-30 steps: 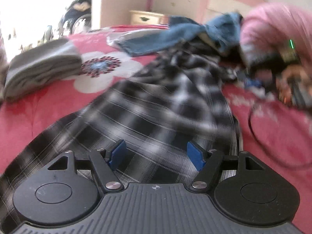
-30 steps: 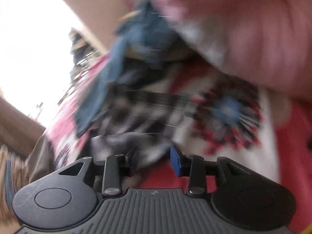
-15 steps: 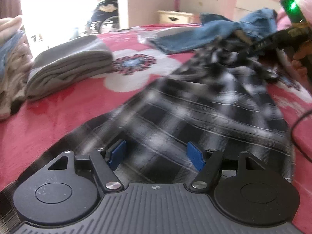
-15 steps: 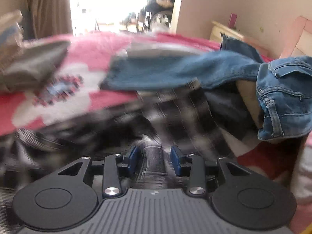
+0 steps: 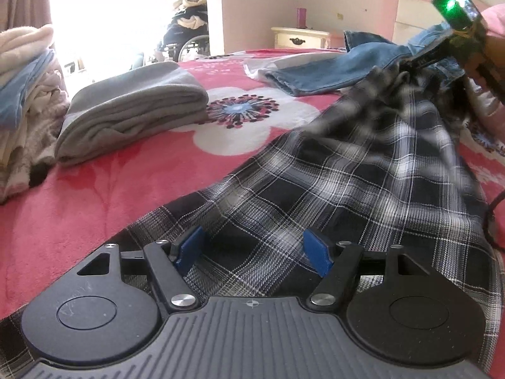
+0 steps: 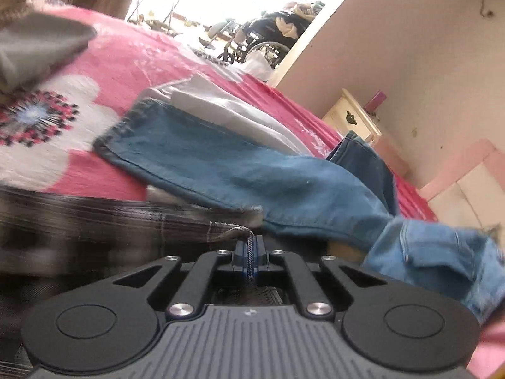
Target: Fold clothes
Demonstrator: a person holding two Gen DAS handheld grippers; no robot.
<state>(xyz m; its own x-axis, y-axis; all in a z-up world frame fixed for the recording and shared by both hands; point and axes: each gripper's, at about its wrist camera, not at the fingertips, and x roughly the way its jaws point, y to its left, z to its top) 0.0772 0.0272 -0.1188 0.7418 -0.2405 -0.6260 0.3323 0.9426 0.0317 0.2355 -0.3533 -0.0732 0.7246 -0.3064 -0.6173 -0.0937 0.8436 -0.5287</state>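
A black-and-white plaid shirt lies stretched across the red flowered bedspread. My left gripper is open just over its near end, with cloth lying between the blue pads but not pinched. At the shirt's far end the right gripper shows in the left wrist view, held by a hand. The right wrist view has my right gripper shut on a thin fold of the plaid shirt. Blue jeans lie just beyond that grip.
A folded grey garment rests on the bed at left, beside a stack of pale folded clothes. White cloth lies under the jeans. A cream nightstand, pink headboard and a bright doorway stand behind.
The right gripper has closed on the far end of the plaid shirt, having been open around it. The shirt now lies pulled out longer. The left gripper stays open.
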